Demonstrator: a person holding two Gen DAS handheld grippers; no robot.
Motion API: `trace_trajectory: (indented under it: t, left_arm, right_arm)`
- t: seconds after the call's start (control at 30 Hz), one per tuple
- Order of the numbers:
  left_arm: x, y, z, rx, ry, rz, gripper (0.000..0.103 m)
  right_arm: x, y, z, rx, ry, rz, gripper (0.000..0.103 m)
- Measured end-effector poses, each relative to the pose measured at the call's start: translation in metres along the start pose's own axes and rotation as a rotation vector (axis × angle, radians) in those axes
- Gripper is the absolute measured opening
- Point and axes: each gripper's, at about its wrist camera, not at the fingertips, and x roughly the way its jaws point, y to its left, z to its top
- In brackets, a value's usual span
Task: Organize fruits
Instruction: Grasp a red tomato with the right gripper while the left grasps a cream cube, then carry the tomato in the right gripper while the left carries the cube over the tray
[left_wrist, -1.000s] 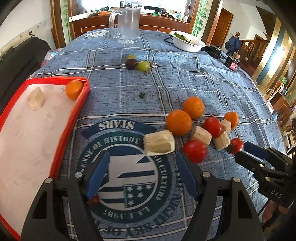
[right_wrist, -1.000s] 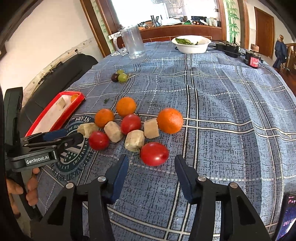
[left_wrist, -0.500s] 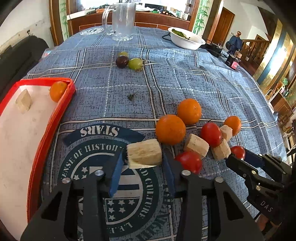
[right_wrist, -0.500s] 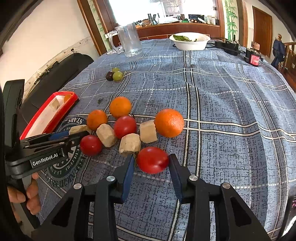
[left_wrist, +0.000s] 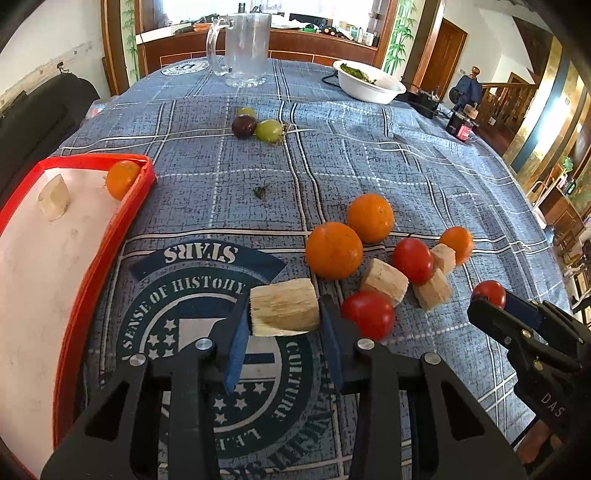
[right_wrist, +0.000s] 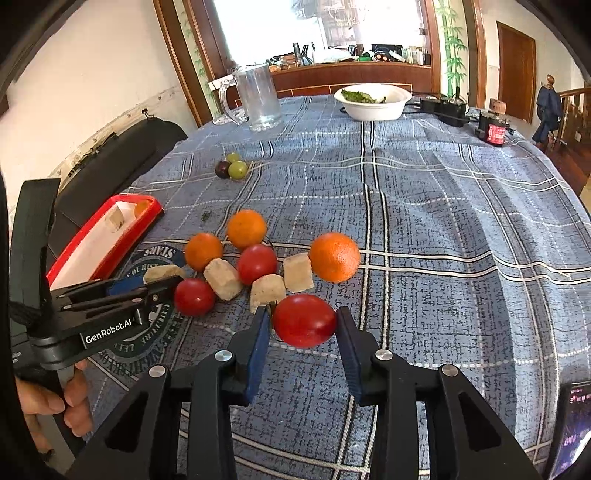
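Right now your left gripper (left_wrist: 284, 325) has its blue-padded fingers (left_wrist: 236, 339) clamped on the pale, fibrous cut chunk (left_wrist: 283, 312), one pad against each side; its underside is hidden, so you cannot tell whether it still rests on the tabletop (left_wrist: 369, 155). Those fingers have just been closing onto it. Your right gripper (right_wrist: 302, 332) grips the glossy red tomato (right_wrist: 303, 319) the same way, pads pressed to both flanks, and its fingers too have just been closing; the tomato's base is out of sight.

Just beyond the chunk lie two round oranges (left_wrist: 334, 250), touching one another, then a cluster of red tomatoes (left_wrist: 412, 255), more pale chunks (left_wrist: 384, 282) and a smaller orange (left_wrist: 458, 243), packed close. From the left wrist view, the right gripper's tip covers most of its tomato.

To your left sits the red-rimmed white tray (left_wrist: 88, 258), cut off by the frame, holding one small orange (left_wrist: 123, 179) in its far corner and one pale chunk (left_wrist: 54, 197).

Farther back on the blue checked tablecloth are three grapes (left_wrist: 255, 125), one dark and two green, a clear glass mug (left_wrist: 243, 48) and a white bowl of greens (left_wrist: 371, 83).
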Motion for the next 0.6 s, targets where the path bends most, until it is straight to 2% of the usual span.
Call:
trace_trajectory:
  t: [0.4,0.6]
  left_arm:
    - [-0.040,0.025,-0.003,-0.042,-0.076,-0.019,0.034]
    - [-0.062,0.041,-0.006,-0.059,-0.117,-0.019,0.034]
  right_arm:
    - [-0.026,0.030,-0.001,-0.039,-0.047,0.011,0.037]
    - [-0.036,0.049,-0.002,-0.061,-0.065,0.057,0.037]
